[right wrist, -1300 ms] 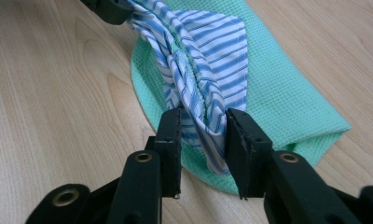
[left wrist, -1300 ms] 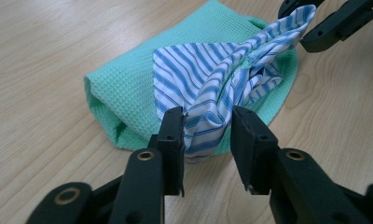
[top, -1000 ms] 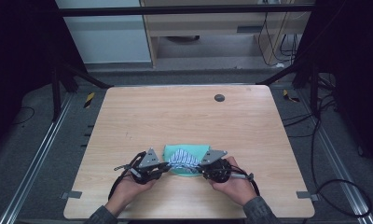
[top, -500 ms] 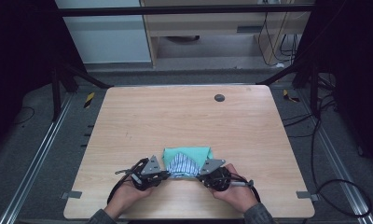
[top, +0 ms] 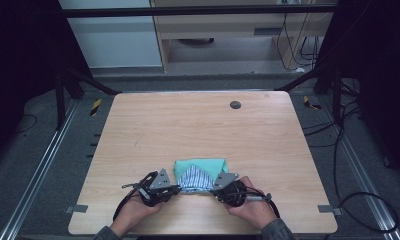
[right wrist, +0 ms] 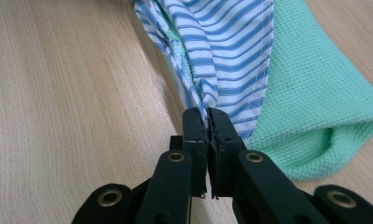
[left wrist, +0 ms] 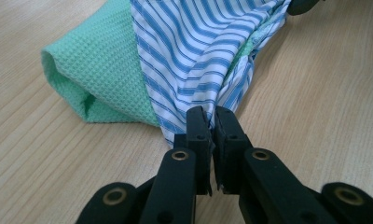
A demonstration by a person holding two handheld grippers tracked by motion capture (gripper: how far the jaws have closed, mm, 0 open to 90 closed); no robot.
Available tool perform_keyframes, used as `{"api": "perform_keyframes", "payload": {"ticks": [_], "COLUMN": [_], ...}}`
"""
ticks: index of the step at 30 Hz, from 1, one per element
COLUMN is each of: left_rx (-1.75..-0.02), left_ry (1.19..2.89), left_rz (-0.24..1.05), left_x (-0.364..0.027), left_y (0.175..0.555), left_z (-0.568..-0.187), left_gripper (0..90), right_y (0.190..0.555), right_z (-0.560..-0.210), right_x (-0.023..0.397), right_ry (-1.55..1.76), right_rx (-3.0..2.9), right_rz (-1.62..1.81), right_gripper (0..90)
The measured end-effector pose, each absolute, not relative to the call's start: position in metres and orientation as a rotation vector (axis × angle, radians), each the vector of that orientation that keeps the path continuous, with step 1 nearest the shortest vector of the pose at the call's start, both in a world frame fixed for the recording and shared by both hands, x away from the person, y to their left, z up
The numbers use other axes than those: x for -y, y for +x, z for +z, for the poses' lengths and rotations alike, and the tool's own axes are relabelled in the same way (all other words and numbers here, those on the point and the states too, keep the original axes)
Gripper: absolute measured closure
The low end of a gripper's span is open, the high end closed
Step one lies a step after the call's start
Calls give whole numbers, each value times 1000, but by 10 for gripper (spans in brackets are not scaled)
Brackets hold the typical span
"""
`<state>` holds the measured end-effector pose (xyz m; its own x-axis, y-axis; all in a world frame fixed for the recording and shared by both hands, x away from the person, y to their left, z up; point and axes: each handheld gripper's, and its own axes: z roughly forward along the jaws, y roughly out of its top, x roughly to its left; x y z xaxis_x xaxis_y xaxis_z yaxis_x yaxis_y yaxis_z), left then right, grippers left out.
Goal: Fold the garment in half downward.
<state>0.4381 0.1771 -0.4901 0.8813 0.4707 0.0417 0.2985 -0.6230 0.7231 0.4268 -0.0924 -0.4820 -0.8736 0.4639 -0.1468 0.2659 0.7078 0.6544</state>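
No brand, label or writing can be read on anything here.

On the pale wood-grain laminate table (top: 198, 130), toward its 6 o'clock edge, lies a mint-green waffle-weave cloth (top: 200, 166), its surface a grid of tiny square dimples. Folded over it is a smooth blue-and-white striped cotton cloth (top: 194, 178), thin and finely woven, with a stitched hem running along one edge in the right gripper view.

The left gripper (left wrist: 211, 122), black plastic with brass-coloured rivets at its joints, has its jaws pressed together on a gathered corner of the striped cloth, which bunches into soft pleats just above the tips. The green cloth (left wrist: 96, 70) sits at about 10 o'clock from those jaws, doubled over into a rounded fold with an open pocket at its end.

The right gripper (right wrist: 207, 120), of the same build, pinches the opposite corner of the striped cloth (right wrist: 226, 60) between closed jaws; the green cloth (right wrist: 315, 116) bulges at 3 o'clock from them, again folded with a hollow end.

From above, the left gripper (top: 174, 189) and right gripper (top: 213, 188) flank the bundle at 9 and 3 o'clock, each topped by a grey triangular plate and held in a hand (top: 138, 210). A small dark round grommet (top: 235, 104) sits near the table's 12 o'clock edge.
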Motion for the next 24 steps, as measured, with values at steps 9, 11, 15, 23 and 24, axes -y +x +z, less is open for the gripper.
{"api": "perform_keyframes", "payload": {"ticks": [9,11,15,23,24], "left_rx": [-577,-587,-658,-890,-915], "left_ry": [2251,2232,2185,2117,2111], "left_rz": [285,286,330,403,410], "left_x": [-192,-197,-207,-231,-233], "left_y": [420,416,417,450,456], "left_z": [-485,-483,-479,-480,-481], "left_gripper": [709,672,516,219,192], "right_y": [413,409,409,433,438], "right_z": [-480,-478,-476,-479,-481], "right_x": [103,111,129,165,169], "right_ry": [580,611,703,1007,1047], "right_rx": [-2607,-2589,-2527,-2351,-2329], "right_rz": [961,977,986,983,975], "right_gripper": [672,627,495,217,197]}}
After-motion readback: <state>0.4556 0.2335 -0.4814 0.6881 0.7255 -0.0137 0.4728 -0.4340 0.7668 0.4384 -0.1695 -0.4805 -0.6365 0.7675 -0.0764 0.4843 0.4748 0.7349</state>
